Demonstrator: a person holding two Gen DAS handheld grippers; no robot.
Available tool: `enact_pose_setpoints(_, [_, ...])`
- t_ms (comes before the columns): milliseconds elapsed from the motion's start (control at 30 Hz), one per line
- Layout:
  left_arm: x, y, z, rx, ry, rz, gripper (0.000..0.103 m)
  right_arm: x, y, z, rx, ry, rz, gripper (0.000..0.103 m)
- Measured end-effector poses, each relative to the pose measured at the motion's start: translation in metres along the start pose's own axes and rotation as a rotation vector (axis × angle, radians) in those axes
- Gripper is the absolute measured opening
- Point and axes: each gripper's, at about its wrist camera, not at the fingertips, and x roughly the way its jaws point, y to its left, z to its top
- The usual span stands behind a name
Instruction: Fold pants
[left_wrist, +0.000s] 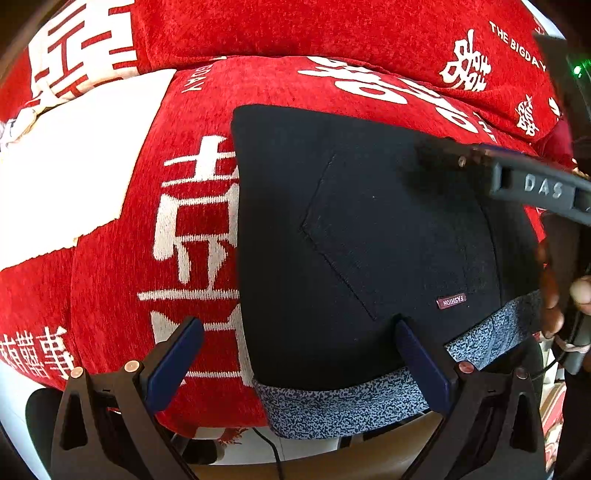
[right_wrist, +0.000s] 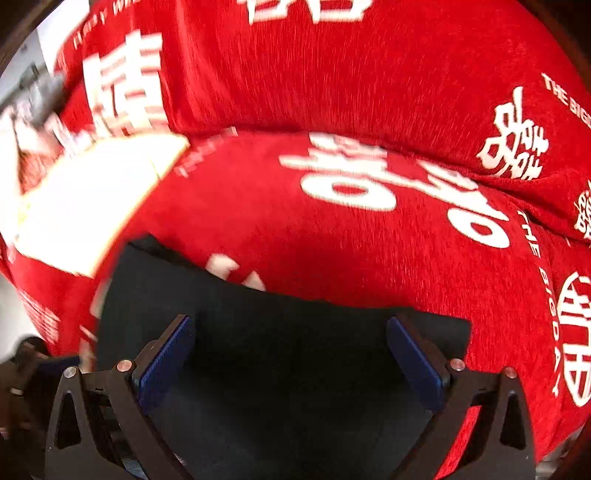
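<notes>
Dark navy pants (left_wrist: 369, 240) lie folded into a compact block on a red sofa cover, back pocket and a small "FASHION" label (left_wrist: 451, 301) facing up, with a speckled blue waistband (left_wrist: 351, 404) along the near edge. My left gripper (left_wrist: 299, 362) stands open just above that near edge, nothing between its fingers. The right gripper's finger (left_wrist: 532, 181) reaches in from the right over the pants, held by a hand (left_wrist: 554, 295). In the right wrist view, my right gripper (right_wrist: 290, 360) is open above the dark pants (right_wrist: 280, 332), which fill the space under both fingers.
The red chenille cover (left_wrist: 207, 110) with white characters drapes the seat and backrest (right_wrist: 369, 74). A white patch (left_wrist: 74, 166) lies on the seat to the left. A black cable (left_wrist: 273, 450) hangs below the seat's front edge.
</notes>
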Motion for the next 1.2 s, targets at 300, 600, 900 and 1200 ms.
enact_pose_setpoints(300, [-0.015, -0.003, 0.008, 0.008, -0.044, -0.013, 0.103, -0.066, 0.005, -0.042, -0.021, -0.133, -0.109, 0.103])
enact_pose_setpoints(600, [-0.002, -0.01, 0.01, 0.041, 0.002, 0.023, 0.103, -0.045, -0.044, -0.09, 0.166, -0.003, -0.03, 0.103])
enact_pose_setpoints(900, [0.004, -0.006, 0.018, 0.029, 0.009, -0.065, 0.103, -0.06, -0.079, -0.109, 0.221, -0.027, 0.068, 0.103])
enact_pose_setpoints(1200, [0.02, 0.004, 0.028, 0.003, 0.011, -0.189, 0.103, -0.002, -0.081, -0.096, 0.247, 0.048, 0.255, 0.103])
